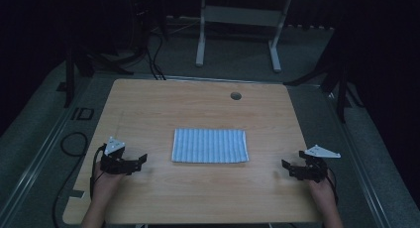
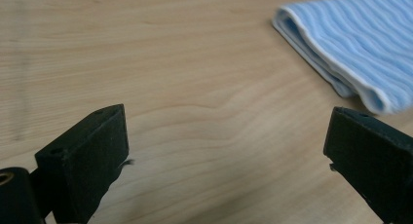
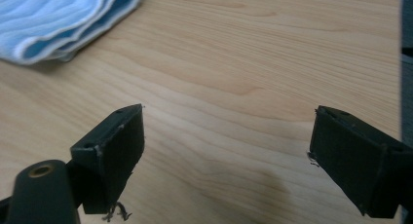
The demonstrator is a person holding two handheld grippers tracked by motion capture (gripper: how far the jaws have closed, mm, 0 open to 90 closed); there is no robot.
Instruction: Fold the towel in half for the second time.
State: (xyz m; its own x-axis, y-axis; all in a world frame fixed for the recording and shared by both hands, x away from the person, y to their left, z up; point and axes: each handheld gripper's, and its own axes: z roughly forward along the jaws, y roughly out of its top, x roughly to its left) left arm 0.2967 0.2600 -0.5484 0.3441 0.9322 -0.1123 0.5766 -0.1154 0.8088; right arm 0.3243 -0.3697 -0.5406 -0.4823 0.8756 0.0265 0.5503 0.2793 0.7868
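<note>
- A folded blue striped towel (image 1: 210,145) lies flat in the middle of the wooden counter (image 1: 198,104).
- In the high view, the left gripper (image 1: 140,162) sits at about 8 o'clock from the towel, near the front edge of the counter. A hand (image 1: 105,181) holds it from below.
- The right gripper (image 1: 287,167) sits at about 4 o'clock from the towel, also near the front edge. The other hand (image 1: 322,186) holds it.
- Both grippers point in toward the towel, one from each side. Neither one touches it.
- In the left gripper view, the jaws are wide apart with bare wood between them. They hold nothing. The towel (image 2: 355,44) is at about 1 o'clock, with its folded edge facing the jaws.
- In the right gripper view, the jaws are wide apart too, with only wood between them. The towel (image 3: 58,19) is at about 10 o'clock, and you can see its stacked layers at the edge.
- A small round hole (image 1: 236,95) is in the counter at 12 o'clock from the towel, near the far edge.
- A black cable (image 1: 74,143) lies on the floor to the left of the counter.
</note>
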